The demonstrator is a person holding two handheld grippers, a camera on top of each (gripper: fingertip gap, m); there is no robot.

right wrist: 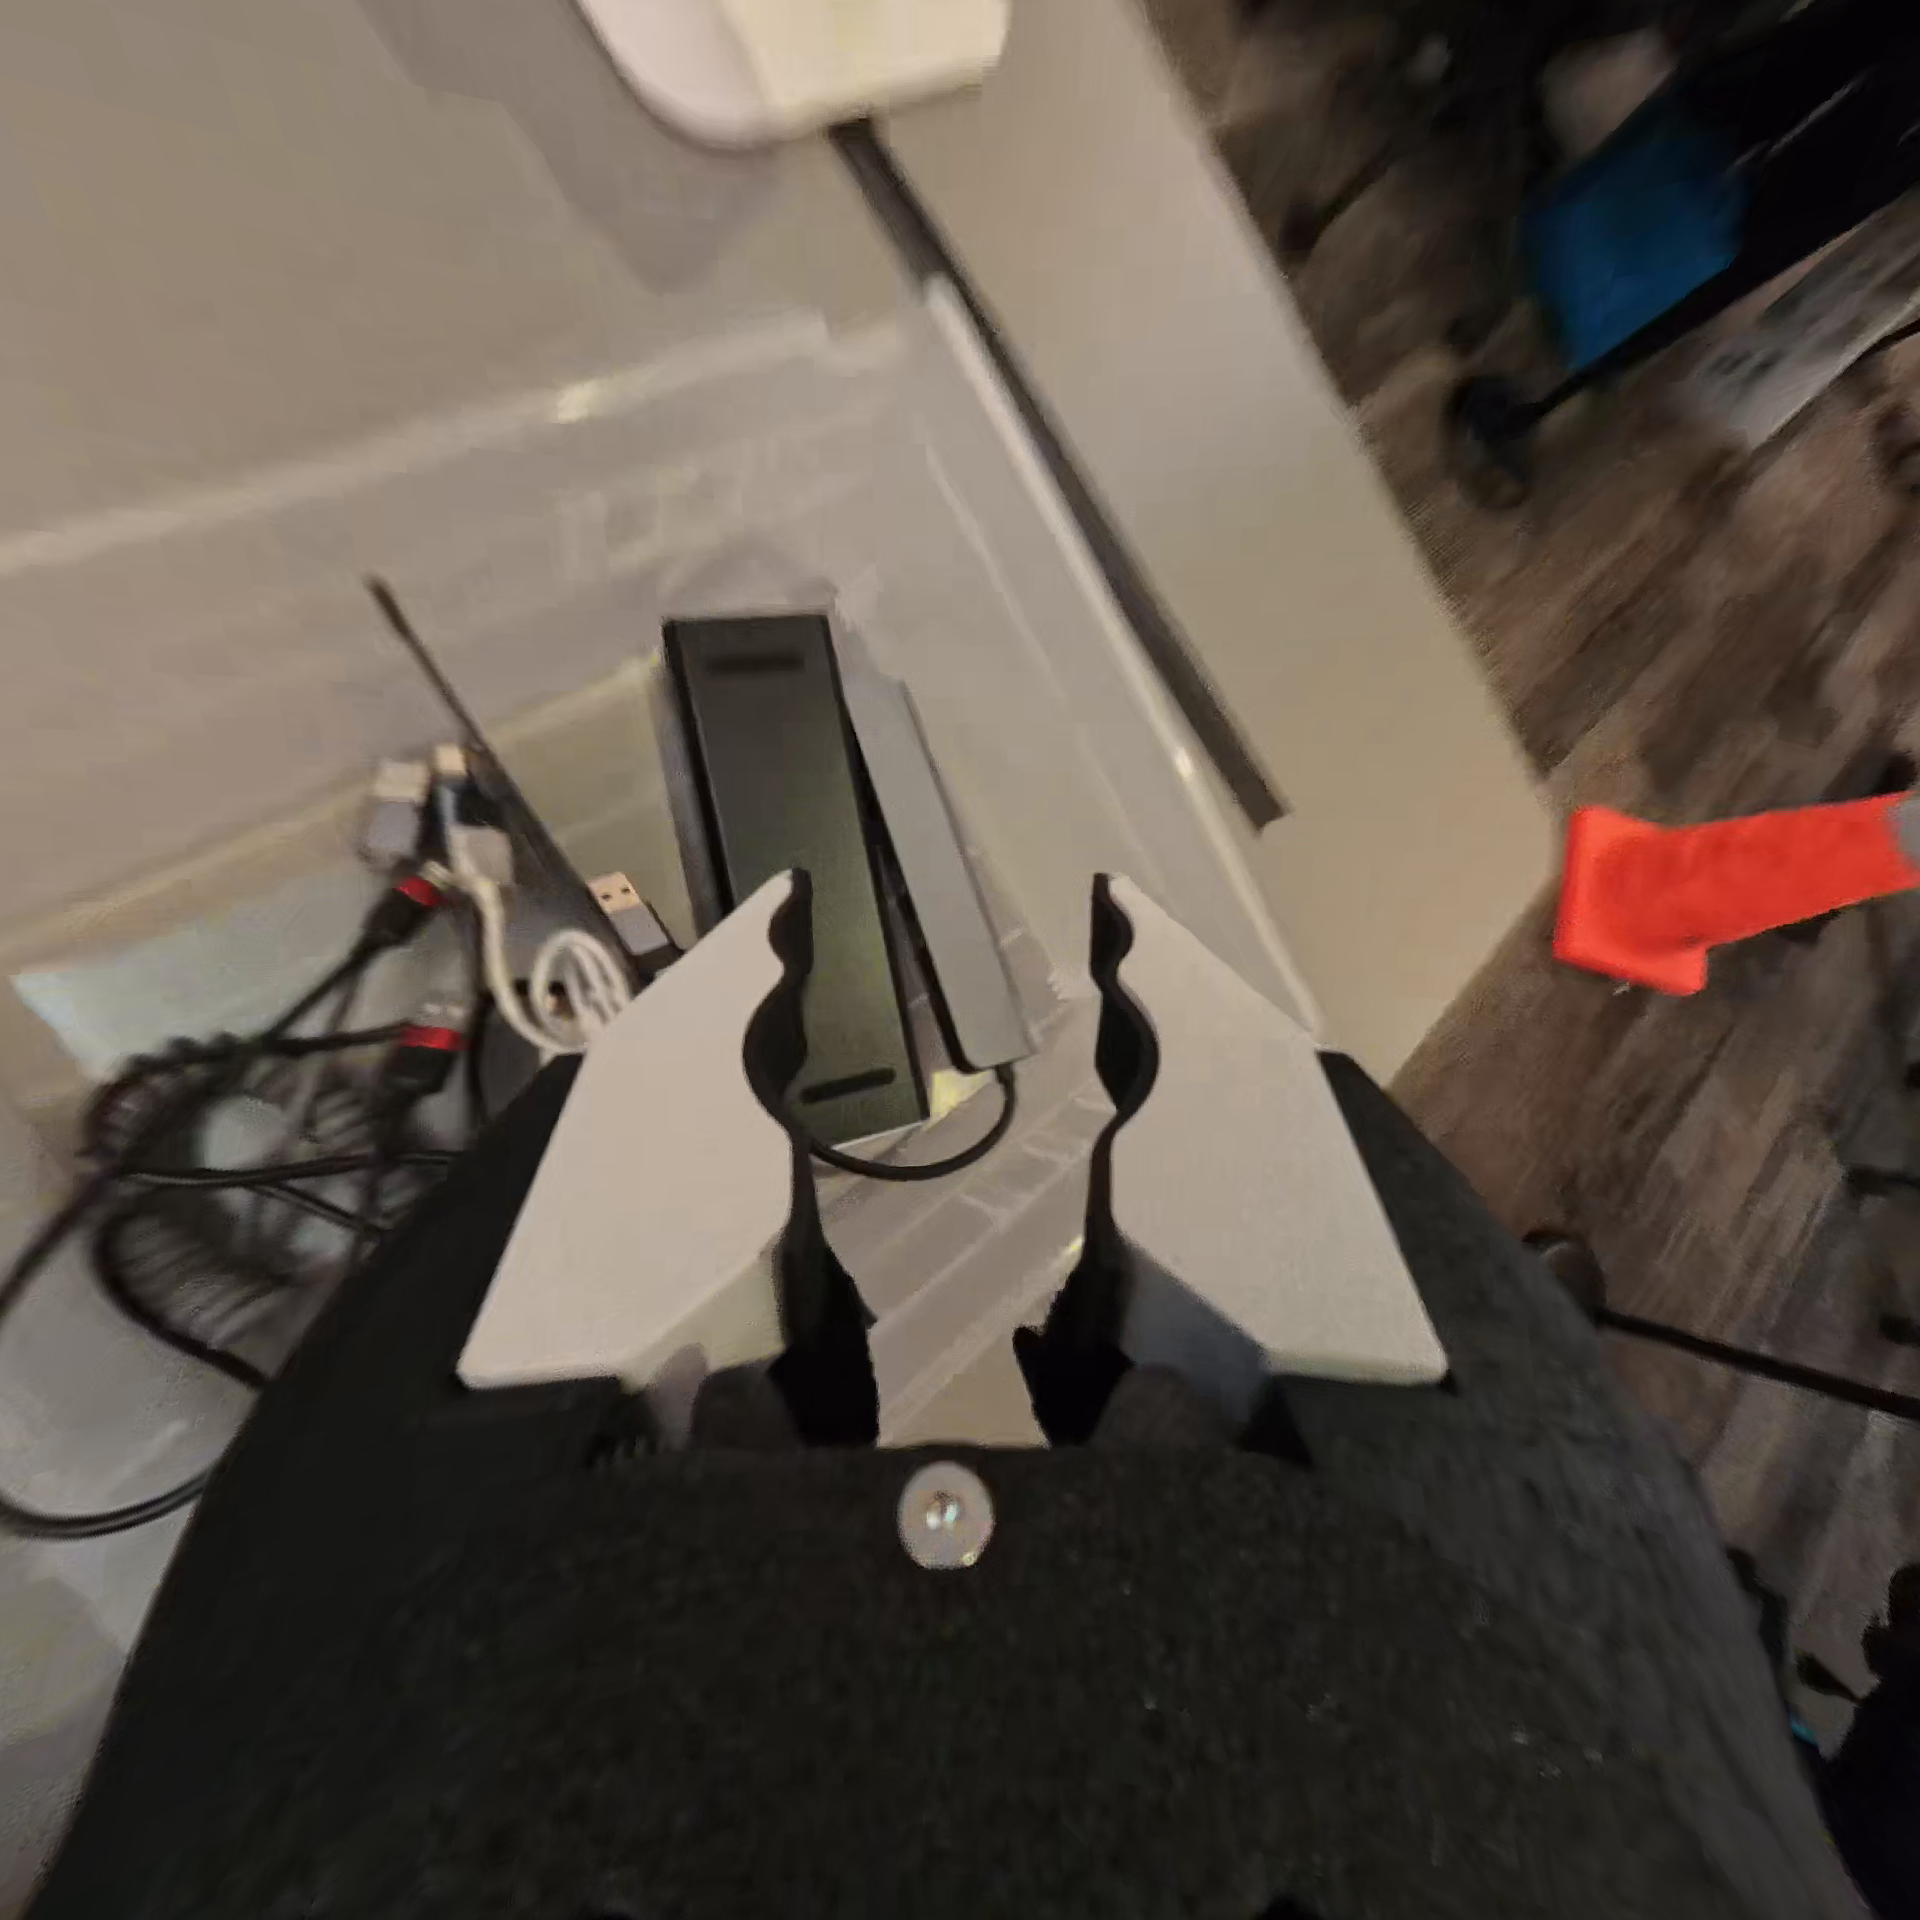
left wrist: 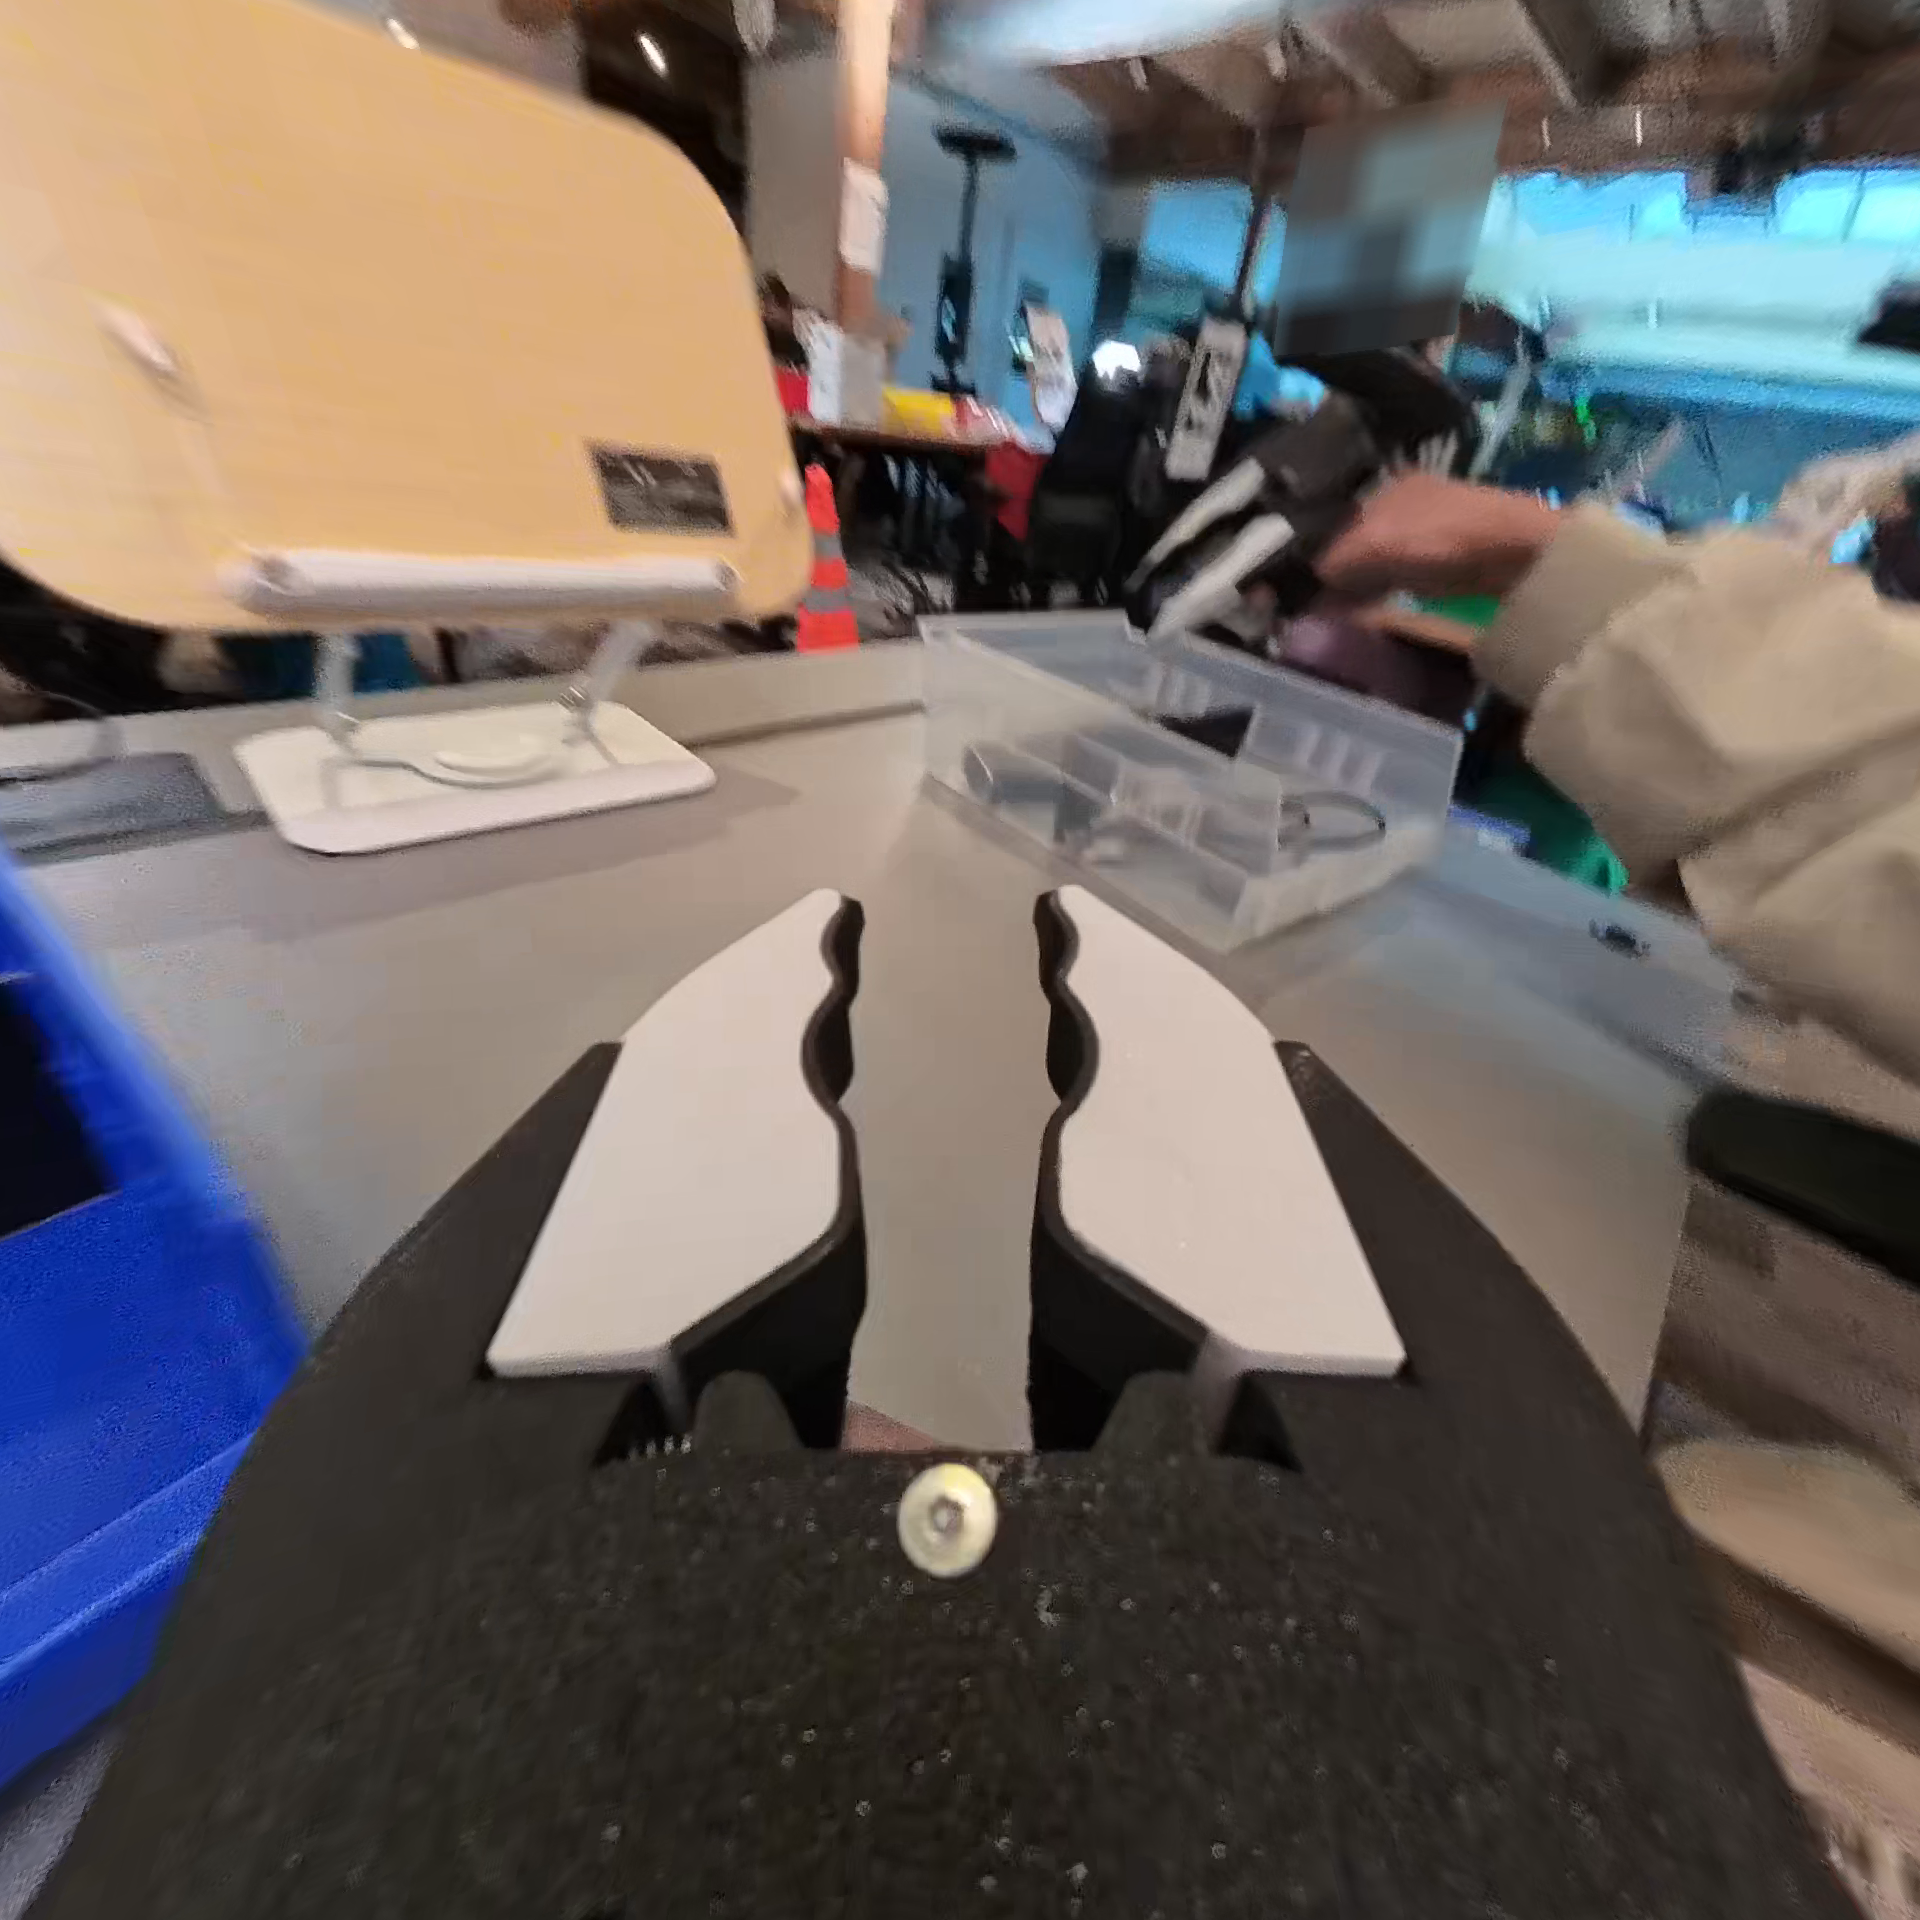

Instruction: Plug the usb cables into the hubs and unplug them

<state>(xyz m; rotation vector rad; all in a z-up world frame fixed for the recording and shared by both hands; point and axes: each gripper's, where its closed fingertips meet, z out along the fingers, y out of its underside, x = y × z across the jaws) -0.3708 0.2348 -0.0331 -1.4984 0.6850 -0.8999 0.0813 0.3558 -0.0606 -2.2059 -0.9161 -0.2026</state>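
The right gripper (right wrist: 945,904) is open above the dark hub (right wrist: 800,862). The left gripper (left wrist: 948,914) is open too (holding nothing). The cables (right wrist: 312,1049) look floppy, so grab the hard plug end.

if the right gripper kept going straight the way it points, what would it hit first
Most likely the dark hub standing in the clear box, framed between the open right gripper; depth is unclear.

clear plastic box (left wrist: 1340,821), matt grey table (left wrist: 623,966)

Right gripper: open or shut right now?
Open. In the right wrist view the right gripper has a clear gap between its fingers, nothing gripped; the dark hub in the clear box lies beyond them.
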